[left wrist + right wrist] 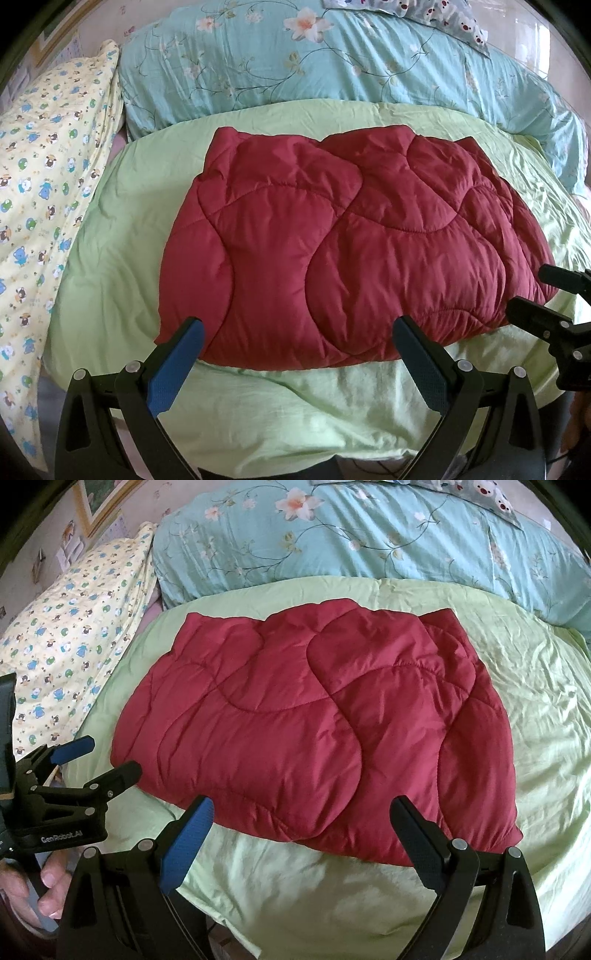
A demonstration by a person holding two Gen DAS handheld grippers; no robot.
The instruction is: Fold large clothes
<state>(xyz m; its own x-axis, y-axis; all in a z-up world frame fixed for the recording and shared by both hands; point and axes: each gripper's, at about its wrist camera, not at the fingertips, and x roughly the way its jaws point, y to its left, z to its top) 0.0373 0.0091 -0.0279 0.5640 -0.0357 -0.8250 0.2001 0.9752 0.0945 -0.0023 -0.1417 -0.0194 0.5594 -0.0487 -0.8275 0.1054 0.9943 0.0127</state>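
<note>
At the bottom of each frame, both tools gape wide, grasping nothing: the left tool [297, 332] and the right tool [303, 812] hover above a pale green sheet [258, 406] on the bed. Mid-frame, the folded dark red padded garment [332, 240] lies flat on that sheet; its sleeves are hidden. Beyond, at upper frame, lie a blue floral quilt [332, 66] and, upper left, a yellow cartoon-print pillow [48, 177]. Part of a picture frame [99, 502] is cut off.

quilted red jacket [332, 236], faint satin sheen; green sheet [277, 402], matt creased cotton; gripper [299, 332] matt black plastic, blue textured pads [173, 369], shiny metal pins
</note>
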